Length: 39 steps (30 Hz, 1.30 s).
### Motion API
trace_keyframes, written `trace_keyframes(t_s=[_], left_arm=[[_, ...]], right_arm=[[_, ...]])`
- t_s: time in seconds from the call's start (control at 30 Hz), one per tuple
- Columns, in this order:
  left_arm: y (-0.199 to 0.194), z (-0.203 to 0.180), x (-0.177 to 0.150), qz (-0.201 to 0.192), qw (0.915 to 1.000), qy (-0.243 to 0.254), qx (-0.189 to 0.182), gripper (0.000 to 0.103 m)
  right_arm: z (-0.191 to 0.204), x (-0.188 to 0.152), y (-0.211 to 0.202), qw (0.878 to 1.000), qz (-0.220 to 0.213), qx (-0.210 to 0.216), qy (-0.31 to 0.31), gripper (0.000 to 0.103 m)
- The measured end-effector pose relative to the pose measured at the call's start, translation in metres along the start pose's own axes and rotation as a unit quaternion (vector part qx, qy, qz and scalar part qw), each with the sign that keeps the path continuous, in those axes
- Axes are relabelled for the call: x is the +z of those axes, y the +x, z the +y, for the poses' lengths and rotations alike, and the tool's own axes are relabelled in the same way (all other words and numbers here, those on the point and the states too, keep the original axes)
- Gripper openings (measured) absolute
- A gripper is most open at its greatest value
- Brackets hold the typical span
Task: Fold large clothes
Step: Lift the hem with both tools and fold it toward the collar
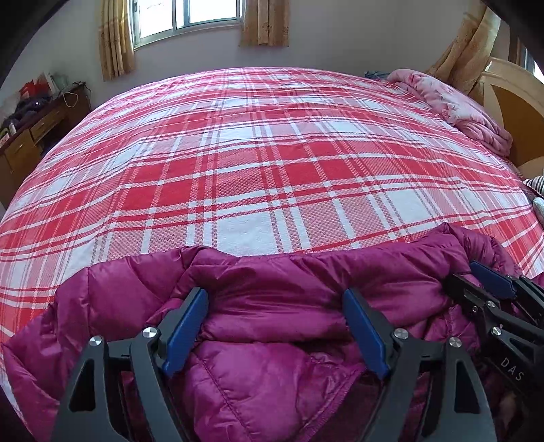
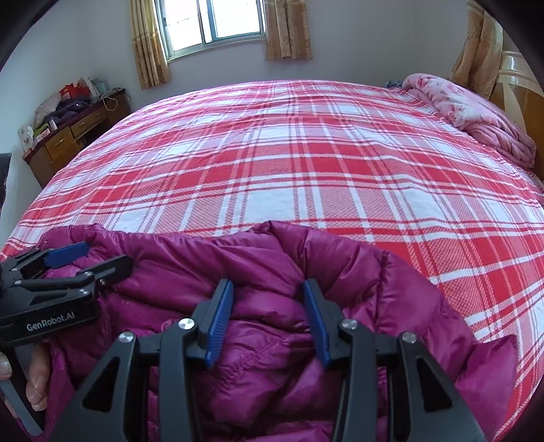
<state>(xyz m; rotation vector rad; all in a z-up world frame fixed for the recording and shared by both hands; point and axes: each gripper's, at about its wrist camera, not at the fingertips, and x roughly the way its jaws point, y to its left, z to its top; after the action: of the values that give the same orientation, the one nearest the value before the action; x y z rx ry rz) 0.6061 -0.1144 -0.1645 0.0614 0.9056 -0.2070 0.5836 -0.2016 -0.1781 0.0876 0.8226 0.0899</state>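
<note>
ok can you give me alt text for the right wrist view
A magenta puffer jacket lies bunched on the near edge of a red and white plaid bedspread, with the right gripper open over its folds. The left gripper reaches in from the left. Behind are a window, wooden dresser and pink quilt.

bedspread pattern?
Red, pink and white plaid bedspread; the right wrist view shows it best, stretching beyond the magenta puffer jacket.

A red and white checked bedspread [image 1: 272,163] is spread across the bed. A pink quilt [image 1: 452,102] is bunched at two o'clock beside the headboard [image 1: 510,102]. A cluttered wooden desk [image 2: 68,136] is seen at ten o'clock, a curtained window [image 2: 217,23] at twelve.
</note>
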Motion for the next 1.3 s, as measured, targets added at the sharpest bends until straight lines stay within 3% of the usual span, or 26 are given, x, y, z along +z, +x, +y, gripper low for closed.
trace_keyframes(t_s=[0.2, 0.33, 1.3], left_arm=[[0.005, -0.008, -0.002, 0.0, 0.9994, 0.02, 0.028, 0.084], [0.005, -0.008, -0.002, -0.001, 0.9994, 0.02, 0.028, 0.085], [0.009, -0.017, -0.003, -0.001, 0.9981, 0.036, 0.05, 0.086]], right_arm=[[0.005, -0.001, 0.005, 1.0, 0.009, -0.015, -0.009, 0.047], [0.01, -0.001, 0.007, 0.999, 0.012, -0.033, -0.023, 0.048], [0.015, -0.002, 0.013, 0.998, 0.02, -0.051, -0.033, 0.051]])
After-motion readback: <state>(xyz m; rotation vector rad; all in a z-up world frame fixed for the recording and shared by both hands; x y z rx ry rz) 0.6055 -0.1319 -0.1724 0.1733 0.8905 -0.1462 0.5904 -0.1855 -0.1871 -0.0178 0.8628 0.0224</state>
